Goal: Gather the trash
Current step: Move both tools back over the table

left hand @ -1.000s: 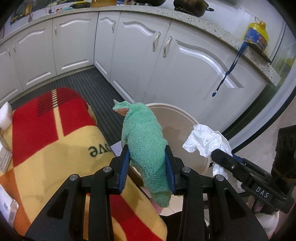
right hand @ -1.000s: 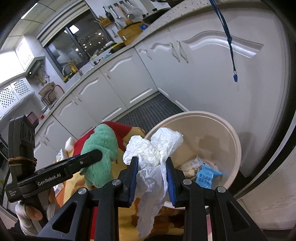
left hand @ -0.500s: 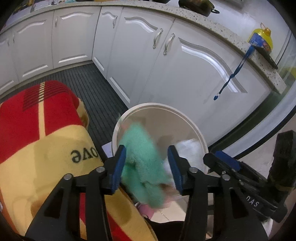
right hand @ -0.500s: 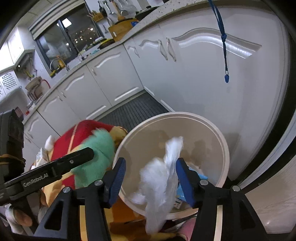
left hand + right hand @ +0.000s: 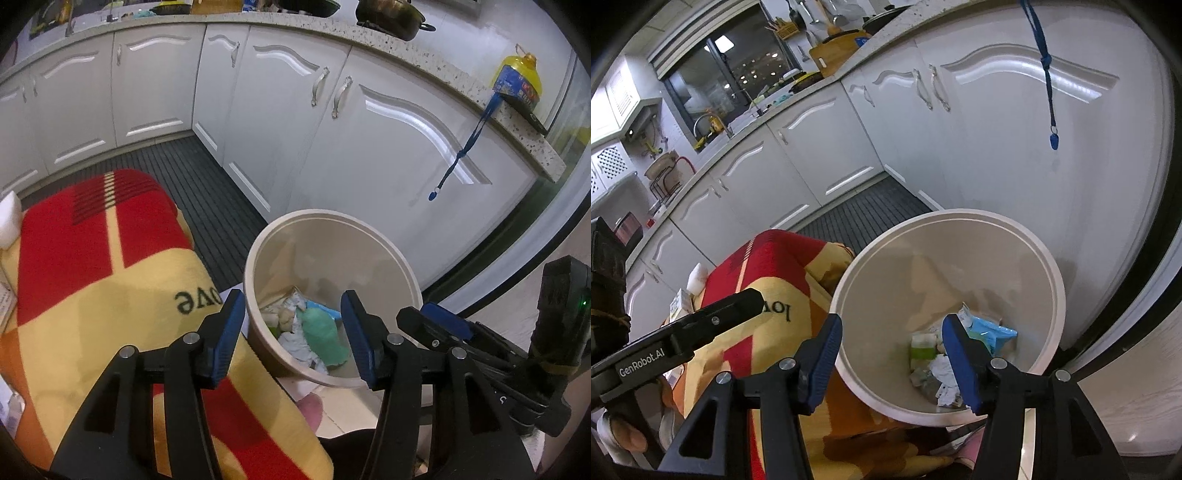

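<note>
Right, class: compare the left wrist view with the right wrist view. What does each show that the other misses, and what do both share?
Only the left wrist view shows the green cloth lying in the bin, the yellow bottle and the dark pot on the counter. Only the right wrist view shows the dark window, the tap and the cutting board. Both show the beige bin holding trash, the red-and-yellow blanket, the blue lanyard and both grippers open.

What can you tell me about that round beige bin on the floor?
The bin is a round, open-topped tub of smooth beige plastic with a rolled rim, standing upright on the floor before the white cabinets. It holds a green cloth, crumpled white paper and a blue packet. The red and yellow blanket lies close against its side.
</note>
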